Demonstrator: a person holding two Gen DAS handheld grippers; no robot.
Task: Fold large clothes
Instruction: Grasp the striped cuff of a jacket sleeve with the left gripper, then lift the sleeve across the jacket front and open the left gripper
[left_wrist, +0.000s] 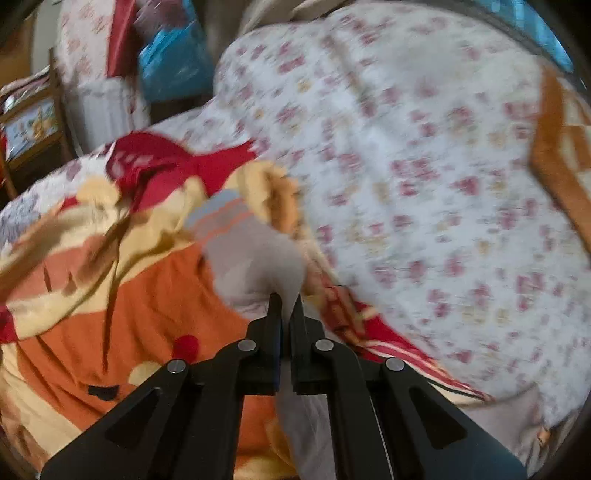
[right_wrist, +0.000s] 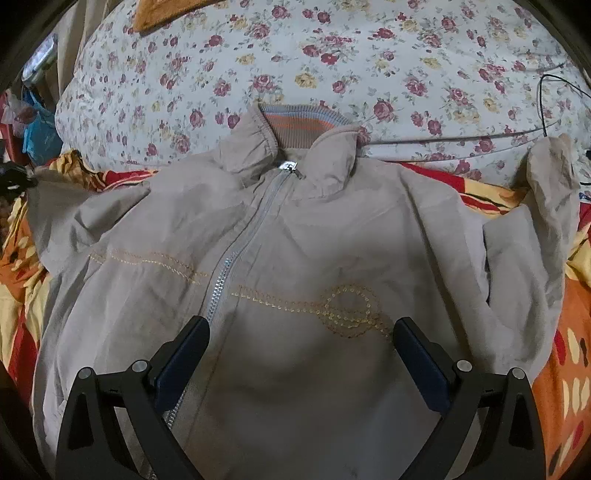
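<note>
Black left gripper (left_wrist: 286, 306): nearest item in the left wrist view, jaws pinched together on a fold of grey jacket (right_wrist: 280, 258) cloth, which bunches up just beyond the tips and trails down beneath the arms. View badly blurred.

Right gripper (right_wrist: 301, 332): jaws spread wide, nothing between the pads; poised over the lower front of the jacket, one finger above the zip line, the other beside the stitched loop. Whether the fingertips touch the cloth cannot be told.

Jacket: pale grey-beige, lying front side up and spread flat across the bed, collar pointing away from the right camera. Zip (right_wrist: 236, 251) closed up to the collar, running slightly aslant. Ribbed inner collar (right_wrist: 303, 123) striped grey and orange (a matching striped band shows near the pinched cloth in the left view). Yellow decorative stitching (right_wrist: 347, 308) crosses the chest and ends in a looped knot shape. One sleeve (right_wrist: 550, 206) is bent back on itself at the far right edge.

Blanket (left_wrist: 129, 288): orange, yellow and red print, directly under the jacket.

Floral bedding (right_wrist: 332, 55): white with red and yellow roses, beyond the collar.

Thin black cable (right_wrist: 543, 99): lying on the floral bedding, upper right.

Blue bag (left_wrist: 170, 66): beside the bed, indistinct.
</note>
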